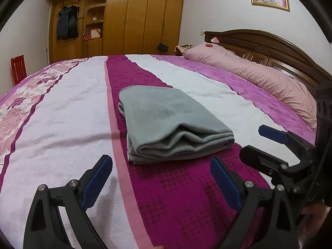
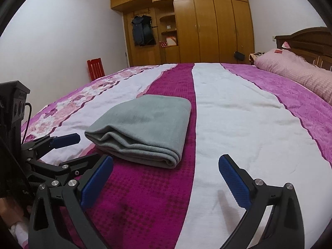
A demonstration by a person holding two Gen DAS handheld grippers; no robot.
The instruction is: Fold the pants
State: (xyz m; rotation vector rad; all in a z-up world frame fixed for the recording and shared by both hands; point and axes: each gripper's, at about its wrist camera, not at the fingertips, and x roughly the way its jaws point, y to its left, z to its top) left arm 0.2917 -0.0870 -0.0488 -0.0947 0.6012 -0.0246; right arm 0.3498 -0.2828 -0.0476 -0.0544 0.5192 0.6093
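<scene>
— Bedroom scene: what is shown on the bed (image 1: pixel 62 112)?

— Grey pants (image 1: pixel 166 122), folded into a layered stack, are laid on the magenta stripe of a pink, white and floral bedspread. Pink pillows (image 1: pixel 259 74) are set against a dark wooden headboard (image 1: pixel 269 45).

— And the room?

— A wooden wardrobe (image 2: pixel 207 27) is seen along the far wall, dark jackets (image 2: pixel 143 31) hung beside it, a red chair (image 2: pixel 95 68) by the white wall.

— The grippers?

— Left gripper (image 1: pixel 161 178) and right gripper (image 2: pixel 166 176) are held spread wide near the stack, nothing between their blue pads.

One folded pants (image 1: pixel 166 120), two tools: left (image 1: pixel 160 178), right (image 2: pixel 166 178), one pillow (image 1: pixel 259 76), one red chair (image 2: pixel 95 68)
</scene>
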